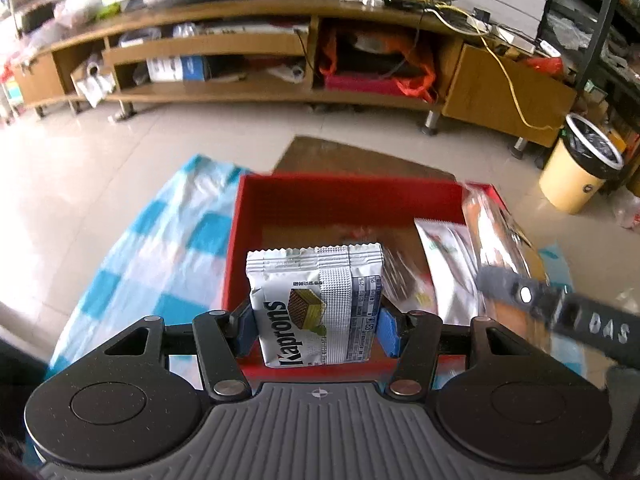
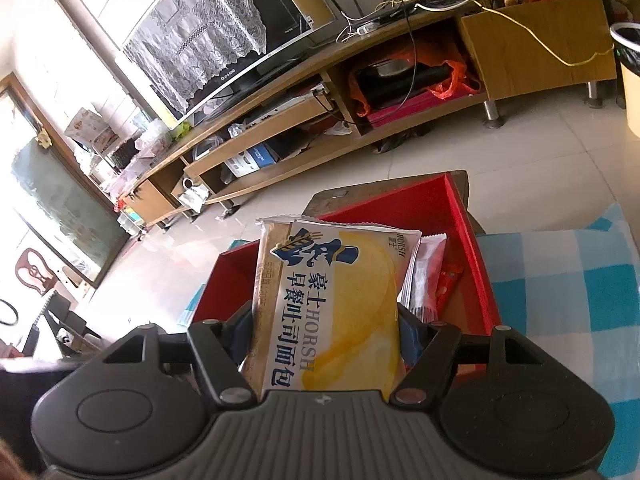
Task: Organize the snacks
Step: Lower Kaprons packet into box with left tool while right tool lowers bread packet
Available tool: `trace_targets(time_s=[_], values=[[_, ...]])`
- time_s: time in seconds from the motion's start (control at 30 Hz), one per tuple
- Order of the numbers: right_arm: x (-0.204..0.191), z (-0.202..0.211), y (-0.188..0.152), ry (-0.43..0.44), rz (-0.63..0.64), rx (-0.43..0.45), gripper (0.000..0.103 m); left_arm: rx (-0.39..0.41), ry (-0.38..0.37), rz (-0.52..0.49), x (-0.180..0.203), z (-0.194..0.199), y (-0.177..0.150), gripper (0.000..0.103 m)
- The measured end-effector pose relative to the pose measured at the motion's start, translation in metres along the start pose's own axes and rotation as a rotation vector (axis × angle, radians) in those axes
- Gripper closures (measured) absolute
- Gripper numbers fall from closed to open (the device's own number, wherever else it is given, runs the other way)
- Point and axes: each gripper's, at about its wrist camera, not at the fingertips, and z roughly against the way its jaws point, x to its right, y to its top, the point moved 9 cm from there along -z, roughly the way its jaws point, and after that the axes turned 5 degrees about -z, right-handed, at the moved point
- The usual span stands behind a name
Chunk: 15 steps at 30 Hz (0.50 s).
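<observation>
My left fingers [image 1: 316, 330] clamp the wafer pack [image 1: 316, 308] by its two side edges, the pack upright between the blue pads [image 1: 389, 332] above the red box [image 1: 240, 240]. My right fingers [image 2: 326, 340] grip the bread pack [image 2: 332, 308] at both sides, upright over the same box [image 2: 472, 264], beside packets [image 2: 432, 276] inside.
</observation>
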Motion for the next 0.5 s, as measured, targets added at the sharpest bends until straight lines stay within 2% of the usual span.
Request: trace_targets(time_s=[0.37, 0.47, 0.5], values=[[0.001, -0.023, 0.011, -0.041, 0.033, 0.010, 0.035, -0.036, 0.049, 0.006, -0.012, -0.031, 0.007, 0.038], [0.001, -0.030, 0.010, -0.049, 0.043, -0.003, 0.035, -0.038, 0.052, 0.006, -0.013, -0.034, 0.007, 0.036], [0.001, -0.032, 0.009, -0.052, 0.049, -0.009, 0.035, -0.037, 0.058, 0.003, -0.013, -0.034, 0.007, 0.032]])
